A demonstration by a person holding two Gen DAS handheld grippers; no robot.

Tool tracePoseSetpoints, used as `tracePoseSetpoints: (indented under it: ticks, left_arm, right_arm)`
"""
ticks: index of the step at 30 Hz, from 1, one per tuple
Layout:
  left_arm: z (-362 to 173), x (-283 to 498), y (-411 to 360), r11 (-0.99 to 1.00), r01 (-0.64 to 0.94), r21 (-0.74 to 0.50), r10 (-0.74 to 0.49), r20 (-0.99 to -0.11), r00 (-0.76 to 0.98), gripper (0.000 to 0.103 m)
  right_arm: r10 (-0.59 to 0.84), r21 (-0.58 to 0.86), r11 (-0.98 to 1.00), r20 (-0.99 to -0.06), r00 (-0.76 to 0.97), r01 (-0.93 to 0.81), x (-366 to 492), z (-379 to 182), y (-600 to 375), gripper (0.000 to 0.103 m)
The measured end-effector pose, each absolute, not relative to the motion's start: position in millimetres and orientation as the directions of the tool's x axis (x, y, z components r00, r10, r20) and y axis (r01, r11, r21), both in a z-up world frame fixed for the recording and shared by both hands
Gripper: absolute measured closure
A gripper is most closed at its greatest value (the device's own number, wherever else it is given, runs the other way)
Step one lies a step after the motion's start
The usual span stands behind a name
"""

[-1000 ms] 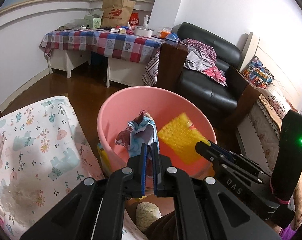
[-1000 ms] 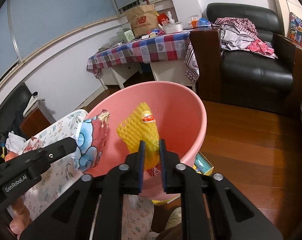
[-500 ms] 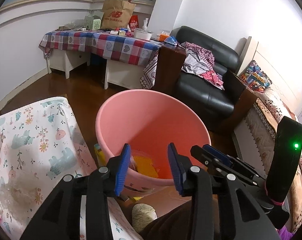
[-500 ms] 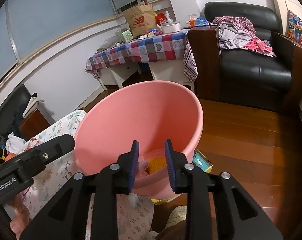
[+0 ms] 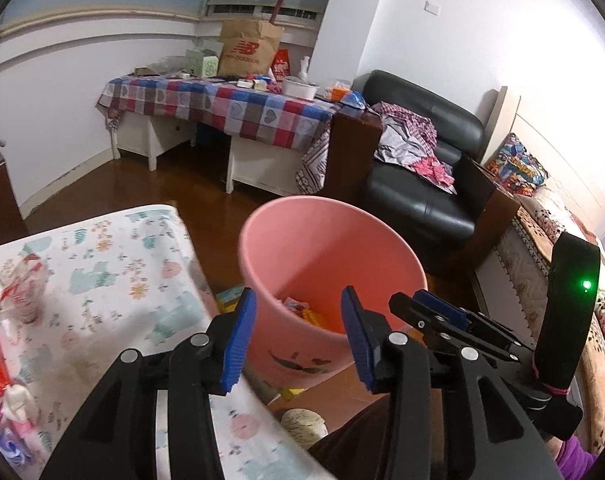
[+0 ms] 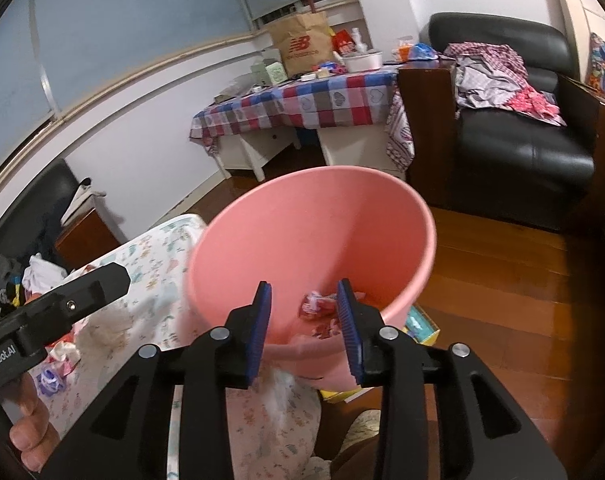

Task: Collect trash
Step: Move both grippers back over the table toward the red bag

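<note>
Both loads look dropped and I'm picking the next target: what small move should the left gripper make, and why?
Probably swing the left gripper, empty with jaws opening, left toward the wrappers on the floral cloth. The dropped trash already lies inside the pink bin.

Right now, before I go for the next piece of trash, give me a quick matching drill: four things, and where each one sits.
Things:
1. pink bucket
2. brown paper bag
3. crumpled clothes
4. yellow wrapper

Places:
A. on the black armchair
B. inside the bucket
C. on the wooden floor beside the floral cloth
D. on the checked table

Pairs: 1-C, 2-D, 3-A, 4-B
</note>
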State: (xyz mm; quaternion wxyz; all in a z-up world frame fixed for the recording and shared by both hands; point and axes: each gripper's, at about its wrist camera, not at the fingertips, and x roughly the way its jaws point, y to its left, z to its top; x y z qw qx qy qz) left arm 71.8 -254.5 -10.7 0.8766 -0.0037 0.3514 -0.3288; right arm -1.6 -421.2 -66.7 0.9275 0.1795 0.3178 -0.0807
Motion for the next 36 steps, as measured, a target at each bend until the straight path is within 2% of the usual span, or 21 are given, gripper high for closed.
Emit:
tracePoseSetpoints:
  ticks: [16,28,36]
  left_arm:
    - [-4.7,50.5,-156.1,0.858,0.462,-0.223,-0.494,-0.6,0.629,0.059]
    - [-14.0,40.9,-82.6,0.926,0.337,-0.17,-0.367,-0.611,0.701,0.059]
    - [-21.7,44.3,-23.5,0.966,0.198,-0.167,-0.259,-0.622,0.738,0.059]
  right_arm:
    - [0.119,0.287,0.954,-0.627,0.77,0.086,1.7,-58.6,-346.9,0.068]
    - [0.223,0.307,0.951,-0.643,0.732,-0.02,13.9,-65.6,-304.8,0.068]
    - [0.272,0.319,0.945,-0.662,0.698,-0.066,27.4,-71.2,-281.5,0.068]
